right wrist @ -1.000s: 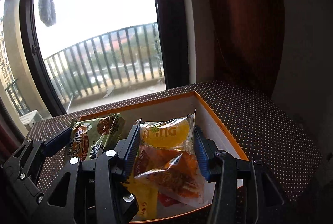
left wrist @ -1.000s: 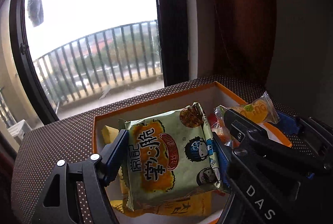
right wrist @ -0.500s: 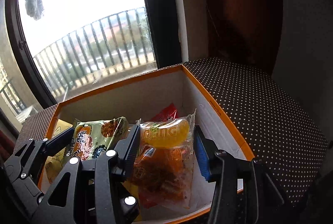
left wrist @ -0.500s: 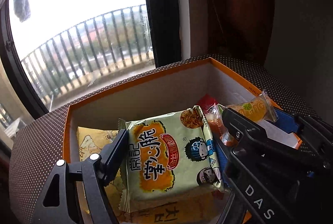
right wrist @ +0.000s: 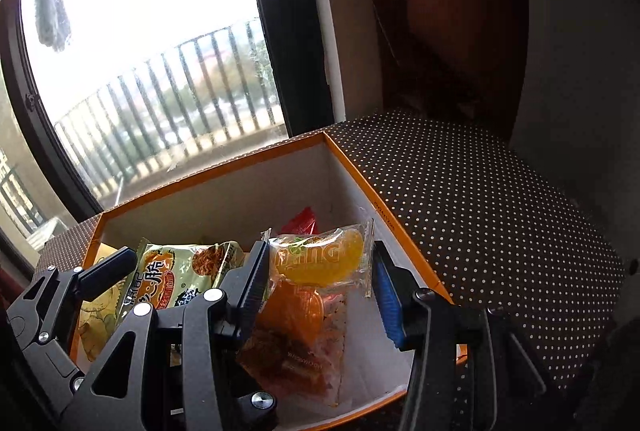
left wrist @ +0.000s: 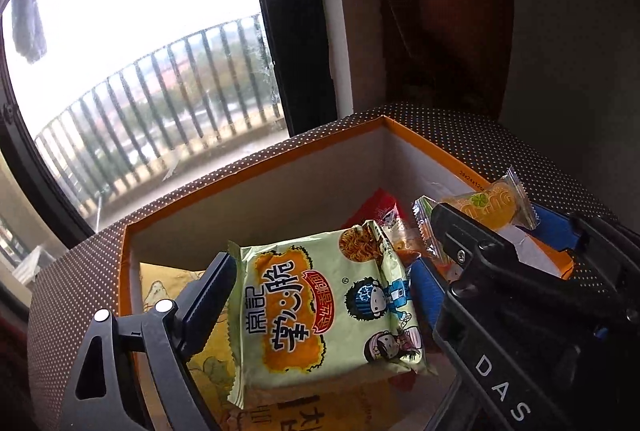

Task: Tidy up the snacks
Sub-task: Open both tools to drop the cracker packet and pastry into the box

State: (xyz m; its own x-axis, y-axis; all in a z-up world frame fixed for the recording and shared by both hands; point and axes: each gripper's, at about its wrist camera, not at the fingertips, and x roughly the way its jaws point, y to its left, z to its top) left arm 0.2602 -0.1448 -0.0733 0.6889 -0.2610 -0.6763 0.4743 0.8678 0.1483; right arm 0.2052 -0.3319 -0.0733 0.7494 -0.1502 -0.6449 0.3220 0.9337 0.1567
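A green instant-noodle packet (left wrist: 320, 307) hangs tilted between the fingers of my left gripper (left wrist: 320, 267). Its jaws are opening, and a small gap shows at the blue right pad (left wrist: 420, 283). My right gripper (right wrist: 320, 255) is shut on a bundle of clear packets: an orange jelly packet (right wrist: 320, 259) on top and a brown-orange snack packet (right wrist: 296, 347) below. Both grippers hover over the open orange-rimmed box (right wrist: 216, 167), side by side. In the left wrist view the right gripper's finger (left wrist: 472, 243) and the jelly packet (left wrist: 488, 207) lie at the right.
Inside the box (left wrist: 256, 167) lie a yellow packet (left wrist: 160, 283), a red packet (left wrist: 376, 203) and a yellow printed packet (left wrist: 304, 407). The box sits on a brown dotted cushion (right wrist: 480, 211). A window with railings is behind, a dark curtain and wall to the right.
Both grippers moved forward and down over the box, so more of its inside shows. The left jaws widened and the noodle packet tilted. The right grip is unchanged.
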